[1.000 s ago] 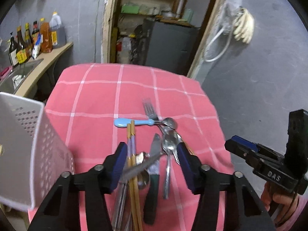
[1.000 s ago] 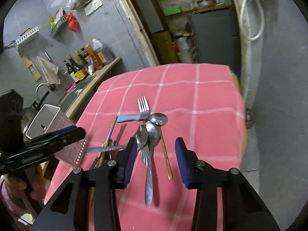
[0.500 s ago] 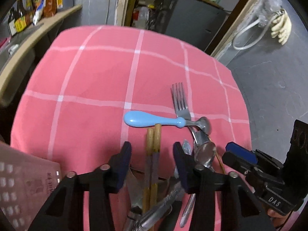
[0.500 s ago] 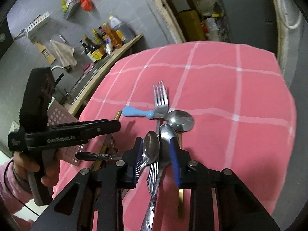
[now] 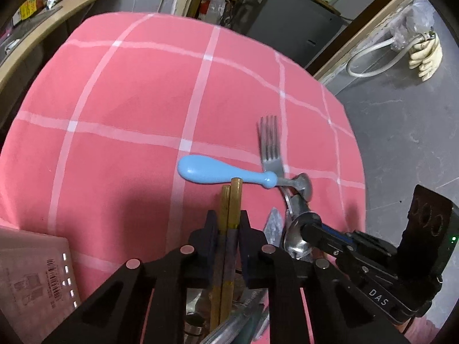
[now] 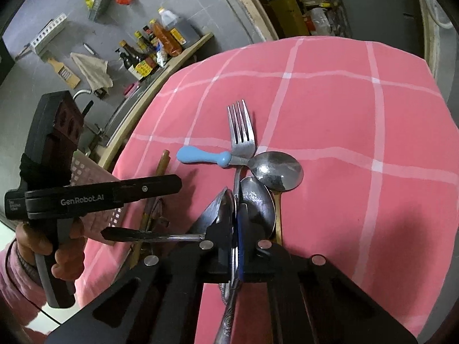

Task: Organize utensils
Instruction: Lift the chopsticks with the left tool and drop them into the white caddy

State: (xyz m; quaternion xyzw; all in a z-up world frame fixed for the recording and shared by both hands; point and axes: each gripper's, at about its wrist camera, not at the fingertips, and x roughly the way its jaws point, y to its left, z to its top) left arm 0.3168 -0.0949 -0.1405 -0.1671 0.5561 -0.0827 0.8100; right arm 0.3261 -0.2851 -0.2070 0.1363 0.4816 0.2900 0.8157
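Note:
My left gripper [image 5: 228, 216] is closing, its pads pressed on a pair of wooden chopsticks [image 5: 234, 192] whose tips point at a blue-handled utensil [image 5: 210, 172]. A steel fork [image 5: 269, 146] lies across that utensil's neck. My right gripper [image 6: 236, 220] is shut on a thin steel handle in the heap of spoons [image 6: 258, 206]; I cannot tell which utensil it belongs to. A gold-handled spoon [image 6: 276, 170] lies just right of it. A dark-handled knife [image 6: 152, 235] lies crosswise to its left. The right wrist view shows the left gripper [image 6: 172, 183] over the chopsticks [image 6: 163, 163].
Everything lies on a pink checked tablecloth [image 5: 129, 100]. A white perforated basket [image 5: 31, 272] stands at the table's near left corner. Sauce bottles [image 6: 155, 43] line a wooden counter beyond the left edge. The cloth drops off to grey floor on the right.
Both grippers came down onto the utensil heap and shut. The left closed on the chopsticks, the right on a steel handle among the spoons.

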